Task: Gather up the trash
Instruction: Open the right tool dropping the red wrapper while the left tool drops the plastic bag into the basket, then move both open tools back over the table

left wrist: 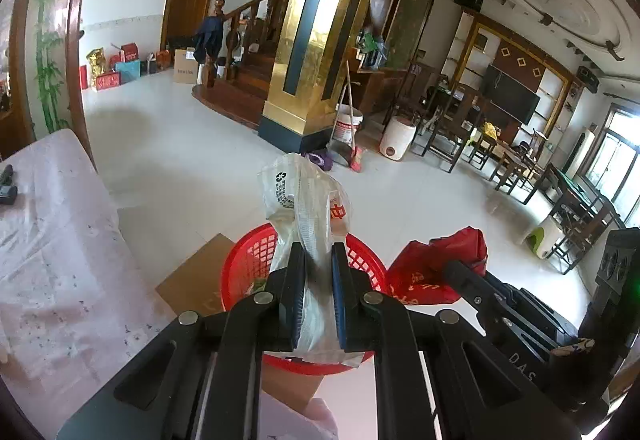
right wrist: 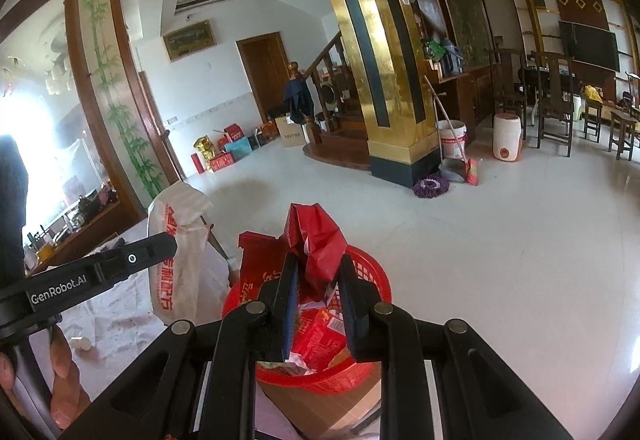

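A round red mesh basket [left wrist: 248, 260] stands on a sheet of brown cardboard [left wrist: 196, 276] on the floor. My left gripper [left wrist: 318, 252] is shut on a clear white plastic bag [left wrist: 304, 196] with red print, held just above the basket. The right gripper [left wrist: 460, 272] shows beside it with a red bag [left wrist: 436, 260]. In the right wrist view my right gripper [right wrist: 318, 266] is shut on that red plastic bag [right wrist: 318, 240] over the same basket [right wrist: 372, 280], which holds red wrappers. The white bag [right wrist: 176, 252] hangs at the left under the left gripper's black arm.
A table under a white cloth [left wrist: 52, 232] lies to the left. Ahead stand a gold pillar [left wrist: 316, 52], a white bucket [left wrist: 348, 126] with a broom, a purple mop head [right wrist: 432, 188] and a white stool [left wrist: 396, 138]. Wooden chairs [left wrist: 452, 124] fill the right side.
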The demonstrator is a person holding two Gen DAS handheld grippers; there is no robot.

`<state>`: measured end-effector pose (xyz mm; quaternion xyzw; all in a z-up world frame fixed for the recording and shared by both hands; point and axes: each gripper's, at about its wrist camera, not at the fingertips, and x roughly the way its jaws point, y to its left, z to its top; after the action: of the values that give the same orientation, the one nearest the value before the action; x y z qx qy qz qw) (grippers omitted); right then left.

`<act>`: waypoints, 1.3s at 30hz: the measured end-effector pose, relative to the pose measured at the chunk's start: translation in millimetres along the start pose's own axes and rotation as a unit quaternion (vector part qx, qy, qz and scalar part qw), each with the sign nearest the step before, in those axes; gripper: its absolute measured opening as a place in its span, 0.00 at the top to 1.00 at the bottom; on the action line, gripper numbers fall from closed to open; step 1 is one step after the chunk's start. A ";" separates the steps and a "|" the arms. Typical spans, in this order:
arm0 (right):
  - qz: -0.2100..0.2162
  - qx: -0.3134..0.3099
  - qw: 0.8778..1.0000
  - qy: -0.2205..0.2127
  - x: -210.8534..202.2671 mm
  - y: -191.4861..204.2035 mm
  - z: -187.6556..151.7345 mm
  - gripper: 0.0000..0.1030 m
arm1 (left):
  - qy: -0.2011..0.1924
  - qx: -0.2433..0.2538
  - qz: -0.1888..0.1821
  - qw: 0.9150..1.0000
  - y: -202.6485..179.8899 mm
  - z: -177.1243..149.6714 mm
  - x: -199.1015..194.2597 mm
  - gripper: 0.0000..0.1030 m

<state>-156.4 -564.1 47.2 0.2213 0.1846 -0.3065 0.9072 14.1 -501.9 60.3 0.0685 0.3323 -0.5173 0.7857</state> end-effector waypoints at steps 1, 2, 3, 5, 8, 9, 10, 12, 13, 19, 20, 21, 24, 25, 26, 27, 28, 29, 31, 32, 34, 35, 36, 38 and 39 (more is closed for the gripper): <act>-0.001 0.000 1.000 0.001 4.3 0.6 2.1 0.80 | 0.001 -0.002 0.003 1.000 -1.2 -0.7 2.8 0.88; -0.003 0.000 1.000 0.003 7.4 1.2 2.2 0.80 | 0.004 -0.003 0.005 1.000 -1.7 -1.1 6.0 0.88; -0.003 0.000 1.000 0.005 9.9 0.8 3.4 0.80 | 0.006 -0.004 0.006 1.000 -0.7 -1.0 8.3 0.88; -0.003 0.000 1.000 0.008 13.6 0.1 1.9 0.80 | 0.008 -0.004 0.010 1.000 1.0 -1.9 12.9 0.88; -0.003 -0.001 1.000 0.014 20.9 0.3 3.9 0.79 | 0.013 -0.004 0.011 1.000 0.1 -4.2 18.7 0.88; -0.004 -0.001 1.000 0.015 22.2 0.1 3.5 0.79 | 0.016 -0.003 0.013 1.000 -0.7 -4.7 20.8 0.88; -0.004 -0.001 1.000 0.017 23.8 -0.4 3.4 0.79 | 0.017 -0.003 0.013 1.000 -1.3 -4.7 22.0 0.88; -0.004 -0.001 1.000 0.019 26.7 -0.6 3.2 0.79 | 0.021 -0.005 0.012 1.000 -0.1 -4.3 24.7 0.88; -0.005 -0.002 1.000 0.020 27.8 -1.8 2.7 0.78 | 0.022 -0.006 0.012 1.000 0.0 -2.5 27.5 0.88; -0.005 0.001 1.000 0.028 35.2 -3.8 3.5 0.78 | 0.031 -0.009 0.014 0.999 0.9 -2.7 36.6 0.88; -0.005 0.000 1.000 0.029 37.2 -3.6 3.8 0.78 | 0.032 -0.010 0.013 0.999 4.7 -1.9 36.3 0.88; -0.006 -0.001 0.999 0.031 40.0 -3.3 4.6 0.78 | 0.034 -0.011 0.012 0.999 5.5 -2.1 37.6 0.88; -0.005 0.001 0.999 0.036 46.6 -4.1 3.9 0.78 | 0.036 -0.013 0.016 0.999 7.4 -1.7 41.3 0.88; -0.002 0.003 0.999 0.038 49.2 -4.0 3.3 0.78 | 0.039 -0.014 0.017 0.999 8.4 -1.9 42.9 0.88; -0.001 0.003 0.999 0.040 51.9 -4.2 3.3 0.78 | 0.040 -0.015 0.017 0.999 9.1 -2.2 43.8 0.88; -0.003 0.002 0.999 0.043 54.1 -4.7 3.0 0.78 | 0.041 -0.015 0.019 0.999 9.6 -2.3 45.1 0.88; -0.002 0.002 0.999 0.044 56.2 -5.4 2.6 0.78 | 0.043 -0.015 0.021 0.999 9.9 -1.9 46.9 0.88; -0.001 0.001 0.999 0.047 58.7 -4.8 2.2 0.78 | 0.045 -0.015 0.022 0.999 11.3 -2.3 48.1 0.88; -0.001 0.000 0.999 0.050 62.5 -4.0 0.8 0.78 | 0.049 -0.016 0.023 0.998 11.5 -2.5 50.3 0.88; -0.001 0.000 0.999 0.052 64.4 -3.5 0.9 0.78 | 0.050 -0.017 0.024 0.998 11.6 -2.7 51.9 0.88; 0.000 0.001 0.999 0.054 66.5 -3.7 0.1 0.77 | 0.050 -0.019 0.027 0.998 12.9 -3.0 52.4 0.87; 0.000 0.002 0.998 0.055 67.7 -3.5 -0.6 0.76 | 0.050 -0.020 0.031 0.998 13.8 -3.5 53.1 0.84; 0.000 0.004 0.998 0.057 69.7 -3.9 -0.4 0.69 | 0.051 -0.022 0.031 0.998 14.7 -2.9 53.7 0.84; -0.003 0.009 0.998 0.061 71.5 -7.8 -0.5 0.54 | 0.055 -0.024 0.031 0.998 17.3 -4.1 54.5 0.81; -0.003 0.010 0.998 0.062 71.7 -8.7 -0.6 0.50 | 0.057 -0.026 0.030 0.998 17.9 -3.6 54.4 0.79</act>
<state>-108.7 -603.9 10.4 0.2481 0.2377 -0.2970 0.8909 41.1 -533.9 21.0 0.0875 0.3879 -0.4800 0.7820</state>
